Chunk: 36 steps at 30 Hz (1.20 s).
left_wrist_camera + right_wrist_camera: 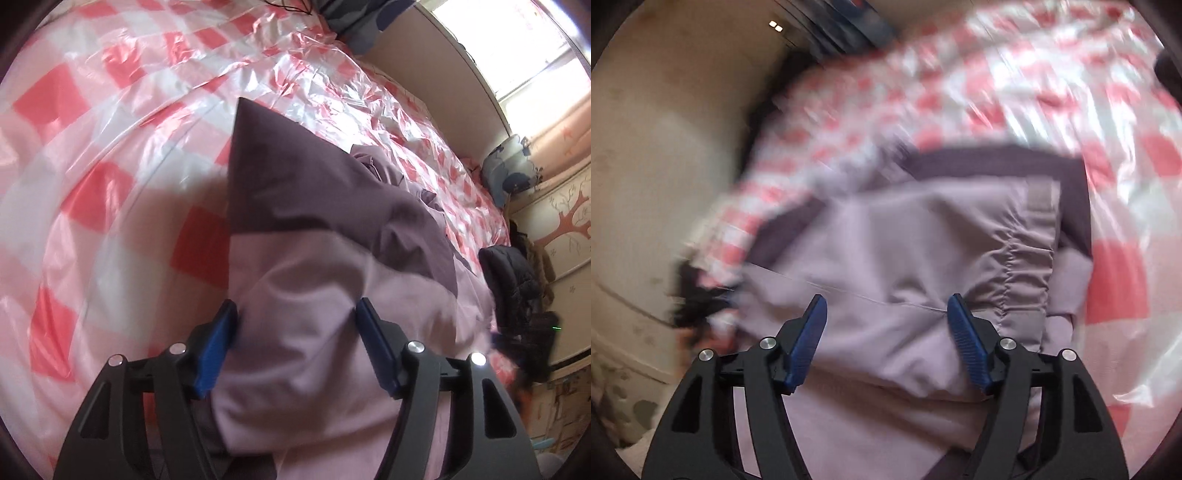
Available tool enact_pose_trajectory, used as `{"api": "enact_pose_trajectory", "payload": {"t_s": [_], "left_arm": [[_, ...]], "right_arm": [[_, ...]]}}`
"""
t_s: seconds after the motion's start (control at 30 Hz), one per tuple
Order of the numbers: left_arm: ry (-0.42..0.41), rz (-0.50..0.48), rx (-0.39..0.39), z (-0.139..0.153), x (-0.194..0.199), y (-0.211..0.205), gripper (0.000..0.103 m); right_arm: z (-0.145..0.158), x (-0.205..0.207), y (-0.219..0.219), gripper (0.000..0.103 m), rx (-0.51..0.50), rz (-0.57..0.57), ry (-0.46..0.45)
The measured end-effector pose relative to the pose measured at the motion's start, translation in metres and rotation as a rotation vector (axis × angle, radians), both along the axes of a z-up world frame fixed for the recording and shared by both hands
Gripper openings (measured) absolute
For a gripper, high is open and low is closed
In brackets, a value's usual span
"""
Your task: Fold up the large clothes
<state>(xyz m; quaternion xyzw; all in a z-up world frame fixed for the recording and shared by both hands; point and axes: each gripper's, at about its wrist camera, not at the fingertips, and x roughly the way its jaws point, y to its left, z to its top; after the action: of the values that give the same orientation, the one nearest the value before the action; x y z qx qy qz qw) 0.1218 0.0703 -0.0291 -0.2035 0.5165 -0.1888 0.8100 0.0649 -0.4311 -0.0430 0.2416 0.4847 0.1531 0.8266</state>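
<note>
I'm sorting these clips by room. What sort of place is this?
Most likely a bedroom: a bed under a pink checked plastic sheet, a patterned pillow by the window, and a lilac garment lying on top.

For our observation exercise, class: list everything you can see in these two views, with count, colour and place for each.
garment: one, lilac with dark purple panels, on the sheet, reaching between both pairs of fingers
sheet: one, shiny red-and-white check, covering the bed
jacket: one, black, at the bed's right edge
cushion: one, blue and white, at the far right by the curtain
curtain: one, peach, beside the window
left gripper: one, black with blue fingers, apart with lilac cloth bulging between; contact unclear
right gripper: one, black with blue fingers, apart over the garment; view blurred
</note>
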Motion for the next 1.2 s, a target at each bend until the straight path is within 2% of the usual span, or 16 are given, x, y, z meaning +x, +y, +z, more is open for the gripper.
{"api": "enact_pose_trajectory", "payload": {"t_s": [0.03, 0.07, 0.13, 0.2, 0.3, 0.37, 0.43, 0.5, 0.57, 0.63, 0.73, 0.83, 1.03, 1.2], "left_arm": [[0.005, 0.0, -0.009, 0.005, -0.008, 0.007, 0.065], [0.006, -0.004, -0.014, 0.01, -0.019, 0.015, 0.065], [-0.001, -0.034, -0.014, 0.023, -0.047, 0.033, 0.066], [-0.013, -0.087, 0.003, 0.033, -0.081, 0.053, 0.071], [-0.023, -0.147, 0.019, 0.041, -0.132, 0.086, 0.079], [-0.004, -0.171, 0.016, 0.038, -0.171, 0.11, 0.082], [0.042, -0.193, -0.022, 0.027, -0.204, 0.128, 0.084], [0.086, -0.207, -0.044, 0.014, -0.229, 0.138, 0.084], [0.128, -0.244, -0.103, 0.0, -0.251, 0.143, 0.084], [0.168, -0.29, -0.169, -0.014, -0.269, 0.143, 0.088], [0.194, -0.346, -0.211, -0.024, -0.289, 0.138, 0.088], [0.197, -0.395, -0.289, -0.028, -0.303, 0.131, 0.092], [0.204, -0.403, -0.323, -0.034, -0.306, 0.119, 0.092], [0.192, -0.4, -0.293, -0.03, -0.313, 0.12, 0.092]], "right_arm": [[-0.007, 0.002, -0.003, 0.065, 0.027, -0.014, 0.022], [-0.005, -0.006, -0.011, 0.065, 0.098, -0.057, 0.013], [0.016, -0.033, -0.02, 0.07, 0.201, -0.068, -0.05], [0.04, -0.079, -0.017, 0.095, 0.213, 0.01, -0.1], [0.062, -0.154, -0.01, 0.096, 0.198, 0.118, -0.13], [0.064, -0.21, -0.006, 0.096, 0.143, 0.123, -0.106], [0.052, -0.263, -0.012, 0.096, 0.127, 0.101, -0.051], [0.031, -0.308, -0.018, 0.096, 0.151, 0.075, 0.04], [0.01, -0.332, -0.019, 0.096, 0.205, 0.064, 0.103], [-0.009, -0.345, -0.02, 0.096, 0.255, 0.051, 0.148], [-0.022, -0.366, -0.02, 0.096, 0.302, 0.056, 0.174], [-0.032, -0.377, -0.014, 0.096, 0.461, 0.102, 0.153], [-0.053, -0.361, 0.003, 0.096, 0.605, 0.135, 0.155], [-0.059, -0.359, 0.013, 0.096, 0.616, 0.112, 0.116]]}}
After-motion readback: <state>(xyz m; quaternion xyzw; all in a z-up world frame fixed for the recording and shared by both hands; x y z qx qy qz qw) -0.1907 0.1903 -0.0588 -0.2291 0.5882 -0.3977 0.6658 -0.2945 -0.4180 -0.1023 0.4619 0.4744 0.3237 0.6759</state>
